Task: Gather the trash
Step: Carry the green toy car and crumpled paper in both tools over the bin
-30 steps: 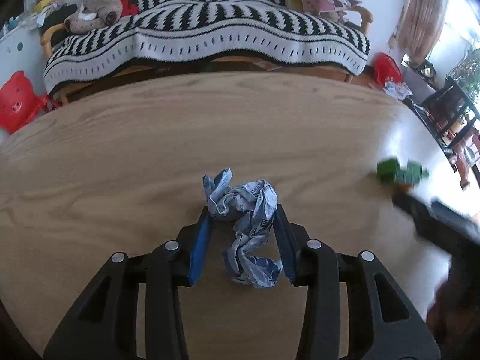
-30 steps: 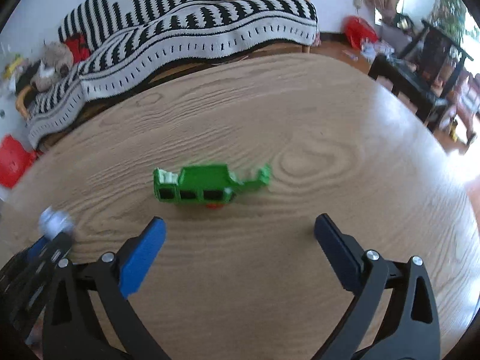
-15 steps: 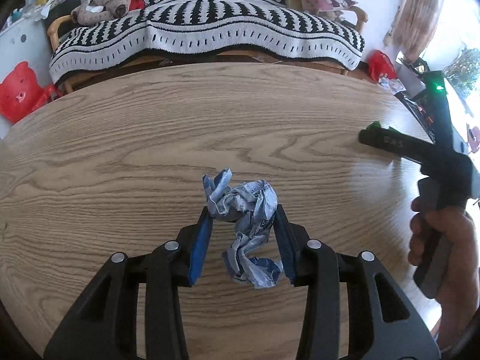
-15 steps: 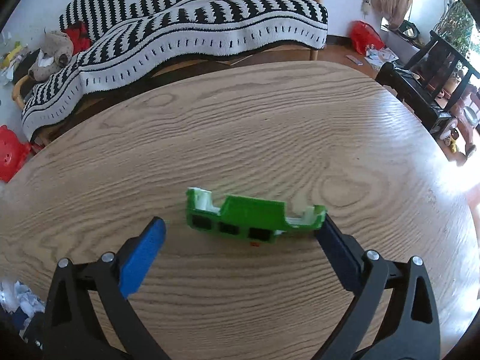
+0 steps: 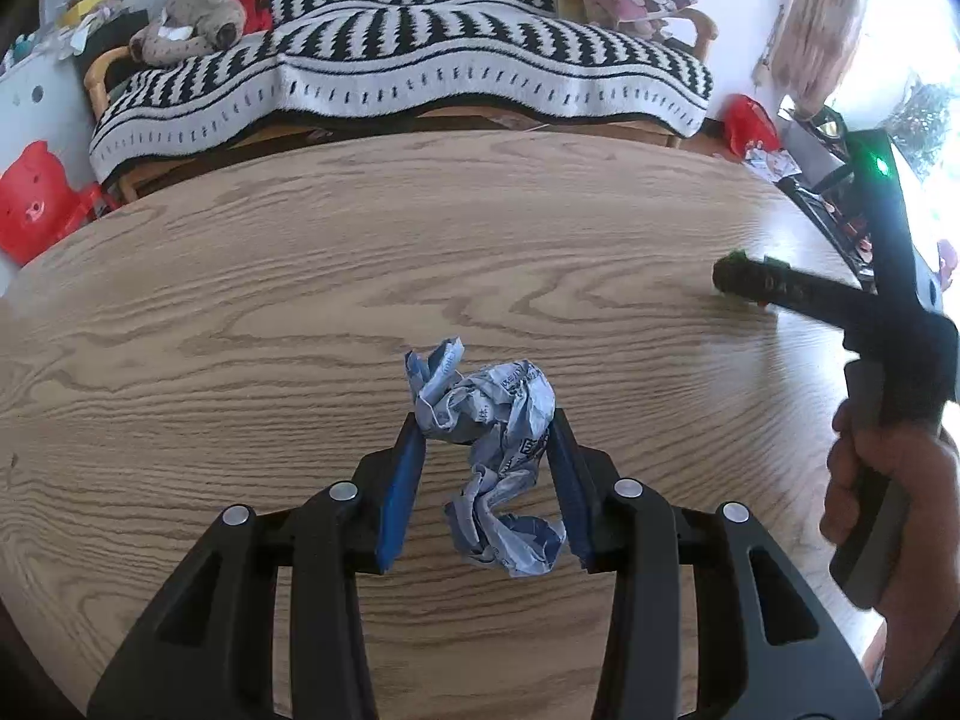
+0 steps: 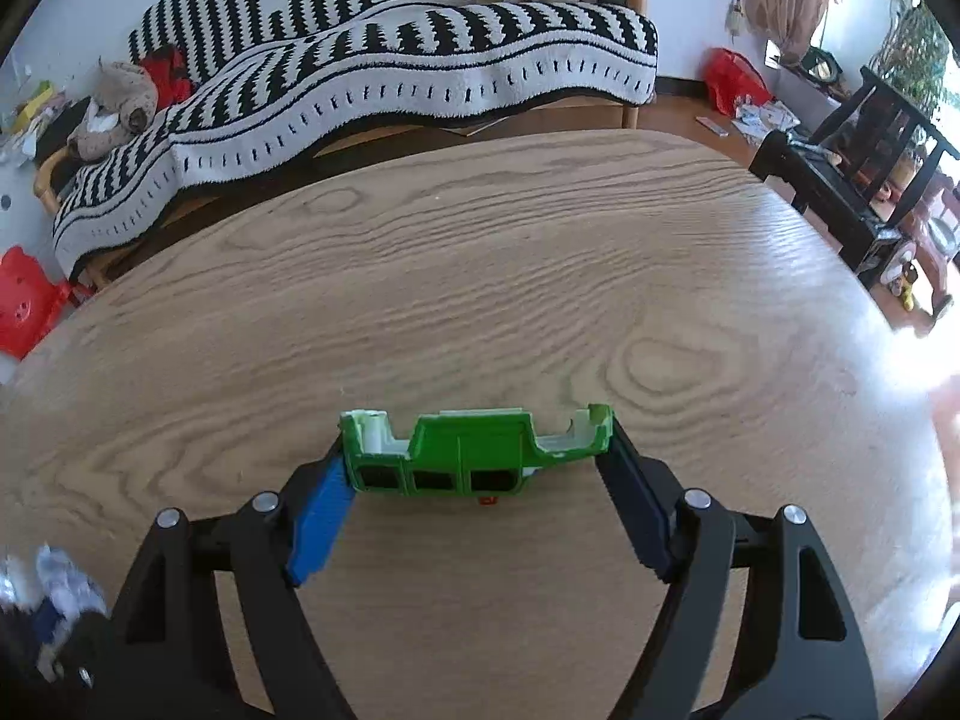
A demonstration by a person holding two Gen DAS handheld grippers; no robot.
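Observation:
A crumpled blue-and-white paper wad (image 5: 498, 420) hangs just above the wooden table (image 5: 240, 300), and my left gripper (image 5: 486, 420) is shut on it. The same wad (image 6: 60, 588) shows blurred at the lower left of the right wrist view. A green plastic toy shell (image 6: 474, 450) lies on the table (image 6: 540, 240) between the blue pads of my right gripper (image 6: 477, 450). Its jaws are closing and both pads touch the shell's ends. In the left wrist view a hand (image 5: 888, 480) holds that gripper at the right edge, hiding most of the shell.
Beyond the far table edge stands a sofa under a black-and-white striped blanket (image 5: 420, 72) with a plush toy (image 5: 192, 18). A red stool (image 5: 30, 204) sits at the left. Dark chairs (image 6: 852, 180) stand off the right edge.
The right gripper came down around the green shell and its jaws closed from wide apart onto the shell's ends. The left gripper kept its hold on the paper wad and drifted slightly.

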